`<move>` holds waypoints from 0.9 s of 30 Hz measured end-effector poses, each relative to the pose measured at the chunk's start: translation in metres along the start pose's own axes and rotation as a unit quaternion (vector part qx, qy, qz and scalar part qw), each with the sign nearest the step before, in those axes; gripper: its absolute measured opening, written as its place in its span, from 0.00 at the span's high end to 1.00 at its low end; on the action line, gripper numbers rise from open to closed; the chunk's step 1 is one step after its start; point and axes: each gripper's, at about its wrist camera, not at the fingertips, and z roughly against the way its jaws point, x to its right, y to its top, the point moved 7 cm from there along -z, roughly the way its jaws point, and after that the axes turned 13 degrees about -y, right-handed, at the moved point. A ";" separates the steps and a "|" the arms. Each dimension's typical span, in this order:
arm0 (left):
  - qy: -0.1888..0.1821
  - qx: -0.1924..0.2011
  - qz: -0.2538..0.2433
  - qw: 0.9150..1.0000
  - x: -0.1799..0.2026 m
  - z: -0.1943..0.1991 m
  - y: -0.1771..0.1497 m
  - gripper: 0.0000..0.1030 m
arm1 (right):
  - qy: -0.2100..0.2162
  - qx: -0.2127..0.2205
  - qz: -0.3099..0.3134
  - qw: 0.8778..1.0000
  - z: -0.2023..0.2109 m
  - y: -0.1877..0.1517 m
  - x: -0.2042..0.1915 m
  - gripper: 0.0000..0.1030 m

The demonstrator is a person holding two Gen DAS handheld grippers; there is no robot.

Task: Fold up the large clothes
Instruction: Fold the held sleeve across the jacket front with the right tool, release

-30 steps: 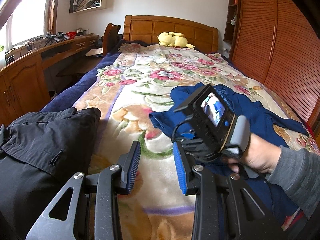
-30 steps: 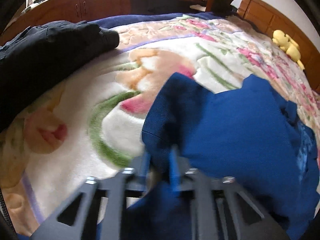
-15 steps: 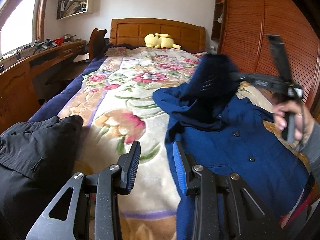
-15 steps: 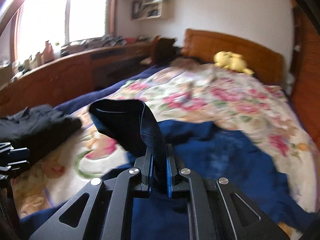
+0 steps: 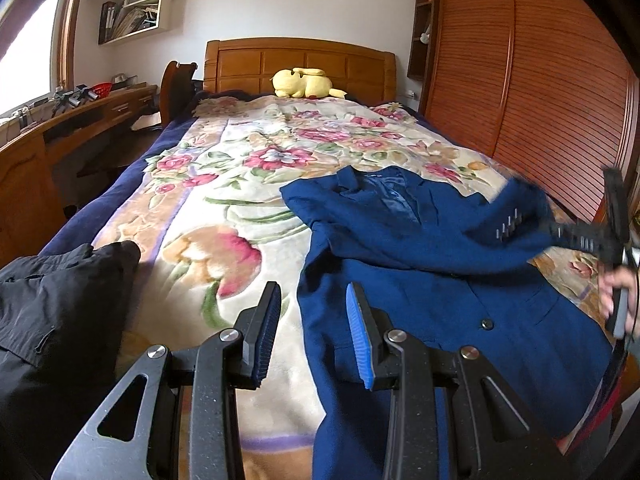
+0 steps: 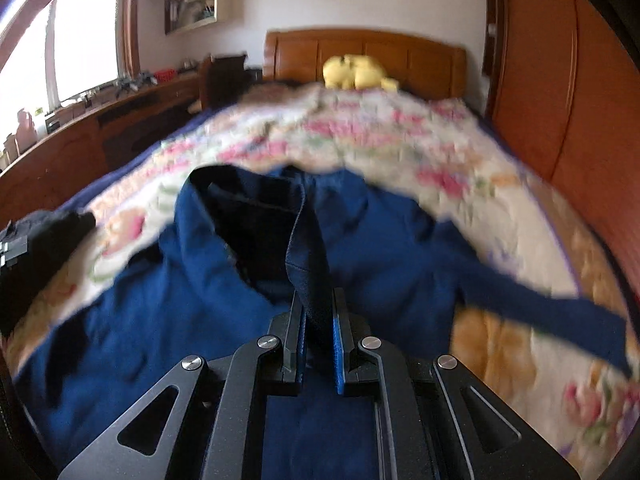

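Note:
A dark blue jacket (image 5: 420,288) lies front-up on the floral blanket (image 5: 224,200), collar toward the headboard. My left gripper (image 5: 316,328) hovers open over the jacket's left edge with nothing between its blue pads. At the far right, a hand (image 5: 620,292) carries my right gripper (image 5: 560,236), which is shut on the jacket's sleeve (image 5: 508,216), near the buttoned cuff. The sleeve is stretched across the chest. In the right wrist view the right gripper (image 6: 318,320) pinches a raised fold of the blue sleeve (image 6: 308,248) over the jacket (image 6: 160,300).
A black garment (image 5: 52,300) is heaped at the bed's near left corner. A yellow plush toy (image 5: 304,84) rests by the wooden headboard. A slatted wardrobe (image 5: 540,100) runs along the right side. A desk (image 5: 80,120) and chair stand to the left.
The right gripper, shut on the sleeve, lifted it from the jacket's left side and swept it across to the right. The left gripper drifted slightly and stayed open.

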 end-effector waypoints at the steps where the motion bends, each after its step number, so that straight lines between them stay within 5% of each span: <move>1: 0.000 0.000 -0.001 1.000 0.001 -0.001 0.000 0.66 | 0.002 -0.016 0.003 1.000 -0.003 -0.010 -0.003 0.90; 7: -0.002 -0.003 -0.002 1.000 0.006 -0.005 -0.001 0.66 | 0.000 -0.062 0.020 0.998 -0.006 -0.056 -0.001 0.90; 12: -0.003 -0.006 -0.006 1.000 0.011 -0.008 -0.002 0.66 | -0.037 -0.054 0.037 0.997 0.006 -0.053 0.011 0.55; 14: -0.003 -0.007 -0.008 1.000 0.013 -0.009 -0.002 0.66 | -0.039 -0.047 0.035 0.998 0.015 -0.048 0.012 0.51; 18: -0.004 -0.011 -0.010 1.000 0.015 -0.012 -0.001 0.66 | -0.047 -0.032 0.028 0.998 0.027 -0.046 0.015 0.48; 27: -0.005 -0.017 -0.016 1.000 0.021 -0.017 -0.002 0.66 | 0.038 -0.026 0.085 0.995 0.026 -0.059 -0.048 0.48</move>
